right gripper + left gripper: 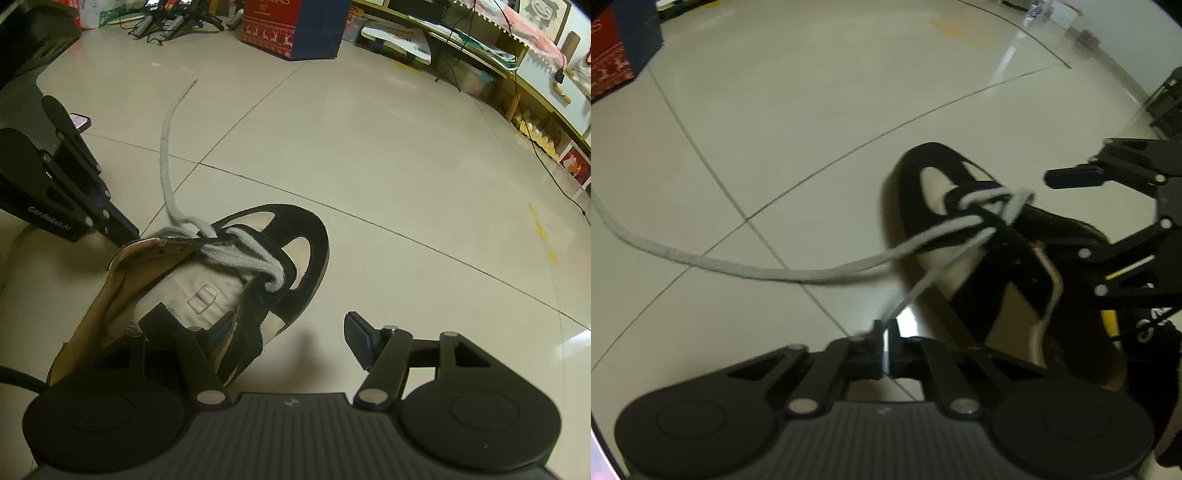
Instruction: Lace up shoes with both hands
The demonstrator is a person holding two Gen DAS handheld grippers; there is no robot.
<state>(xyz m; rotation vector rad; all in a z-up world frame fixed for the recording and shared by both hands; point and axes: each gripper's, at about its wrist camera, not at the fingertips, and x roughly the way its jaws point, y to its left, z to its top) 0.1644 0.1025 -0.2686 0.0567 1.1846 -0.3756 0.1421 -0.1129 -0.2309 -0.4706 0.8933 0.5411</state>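
The shoe lies on the tiled floor, black upper with pale panels, toe pointing away in the right view. The grey lace is threaded through the front eyelets only. One strand runs from the eyelets straight into my left tongs, which are clenched on it; the pads meet with the lace pinched between them. The other, longer strand lies loose across the floor. My right tongs are released: the jaws stand wide apart, one finger inside the shoe's opening over the tongue, the other finger outside the shoe above the floor. A red-and-blue box stands well beyond the shoe.
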